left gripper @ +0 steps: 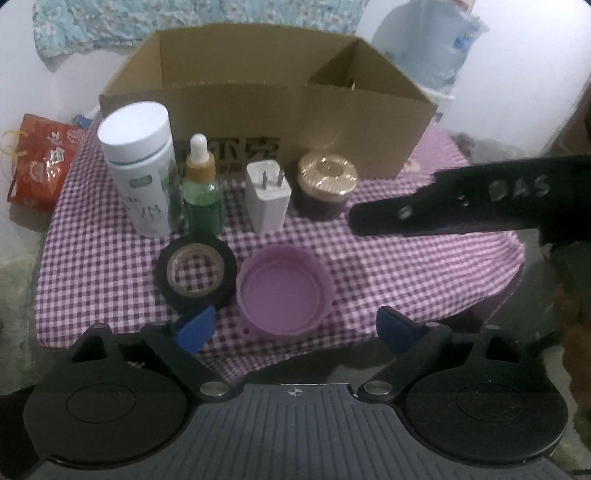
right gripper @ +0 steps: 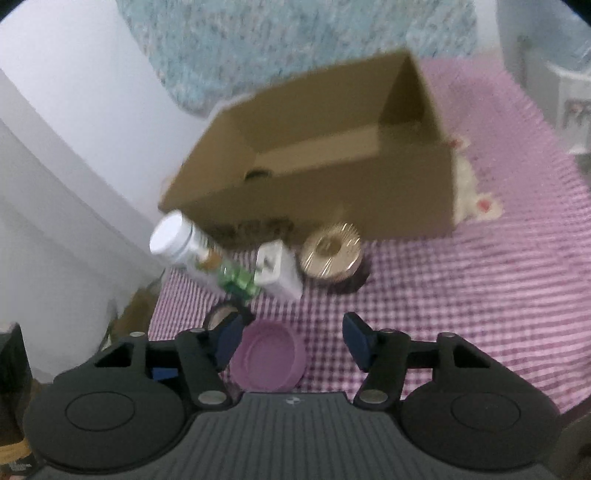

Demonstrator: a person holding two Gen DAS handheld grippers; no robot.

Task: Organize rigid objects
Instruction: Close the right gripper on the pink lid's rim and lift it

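On cloth, 1 box, 2 bottles, 1 lid

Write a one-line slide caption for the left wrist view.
Open left tongs hover over a purple lid and tape roll, with bottles, charger and jar lined before a cardboard box.

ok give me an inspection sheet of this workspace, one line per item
Surface: purple checked cloth over the table.
Job's things: white bottle, dropper bottle, charger plug, gold-lidded jar, tape roll, purple lid, all outside the open cardboard box.
Clutter: red bag at the left.
Grippers: left claw open; right claw open, nothing gripped.
Cables: nothing seen.
Surroundings: floral fabric, white wall.
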